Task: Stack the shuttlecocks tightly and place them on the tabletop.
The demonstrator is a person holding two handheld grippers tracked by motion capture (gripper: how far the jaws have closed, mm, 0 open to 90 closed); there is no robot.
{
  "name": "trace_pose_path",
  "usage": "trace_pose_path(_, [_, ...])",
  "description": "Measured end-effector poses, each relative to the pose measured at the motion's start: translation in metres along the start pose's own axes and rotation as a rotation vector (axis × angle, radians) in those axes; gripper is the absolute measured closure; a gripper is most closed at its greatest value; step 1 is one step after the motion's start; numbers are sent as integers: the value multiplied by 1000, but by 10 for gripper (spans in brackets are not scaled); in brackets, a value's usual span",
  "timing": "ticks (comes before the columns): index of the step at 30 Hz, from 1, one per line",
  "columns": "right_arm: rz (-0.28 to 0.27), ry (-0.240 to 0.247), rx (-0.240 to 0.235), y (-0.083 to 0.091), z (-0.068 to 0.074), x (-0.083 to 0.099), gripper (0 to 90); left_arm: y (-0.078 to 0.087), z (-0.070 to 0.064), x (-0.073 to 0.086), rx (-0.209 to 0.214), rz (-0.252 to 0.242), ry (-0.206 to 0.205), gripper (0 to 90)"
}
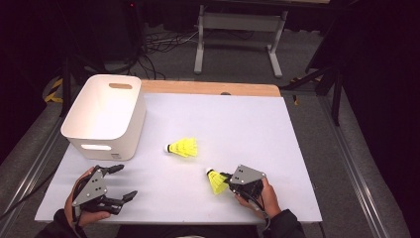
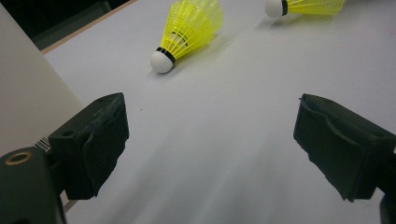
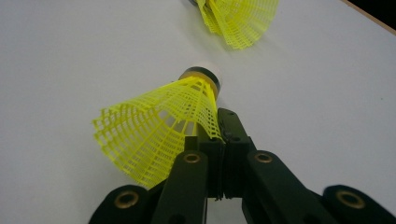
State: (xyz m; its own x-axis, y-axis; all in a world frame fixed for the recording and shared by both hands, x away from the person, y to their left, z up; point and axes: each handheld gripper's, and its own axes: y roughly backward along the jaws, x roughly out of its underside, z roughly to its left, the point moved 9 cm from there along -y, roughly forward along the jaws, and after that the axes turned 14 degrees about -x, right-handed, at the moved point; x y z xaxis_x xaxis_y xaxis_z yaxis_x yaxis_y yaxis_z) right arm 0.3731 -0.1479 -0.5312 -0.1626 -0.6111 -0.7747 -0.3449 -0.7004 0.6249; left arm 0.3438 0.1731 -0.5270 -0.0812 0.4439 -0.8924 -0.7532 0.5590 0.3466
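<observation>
Two yellow shuttlecocks with white corks are on the white table [image 1: 247,124]. One shuttlecock [image 1: 183,147] lies on its side in the middle, free. The other shuttlecock [image 1: 216,181] is at the front right, and my right gripper [image 1: 229,181] is shut on the edge of its mesh skirt [image 3: 159,135], cork pointing away from the jaws. In the right gripper view, my right gripper [image 3: 224,122] pinches the skirt and the free shuttlecock [image 3: 240,18] lies beyond. My left gripper [image 1: 125,182] rests open at the front left with nothing between its jaws; my left gripper [image 2: 210,144] faces the free shuttlecock [image 2: 189,32].
A white plastic bin [image 1: 106,116] with handle slots stands at the table's left, just beyond my left gripper; its wall [image 2: 28,93] is close on the left. A wooden strip [image 1: 208,88] runs along the far edge. A metal stand [image 1: 237,29] and cables lie on the floor behind.
</observation>
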Motion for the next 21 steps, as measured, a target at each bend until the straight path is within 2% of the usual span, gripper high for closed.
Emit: trace_pose_path(21, [-31,33,7,9,-1,-6,892,0,1,1,0,1,-4,108])
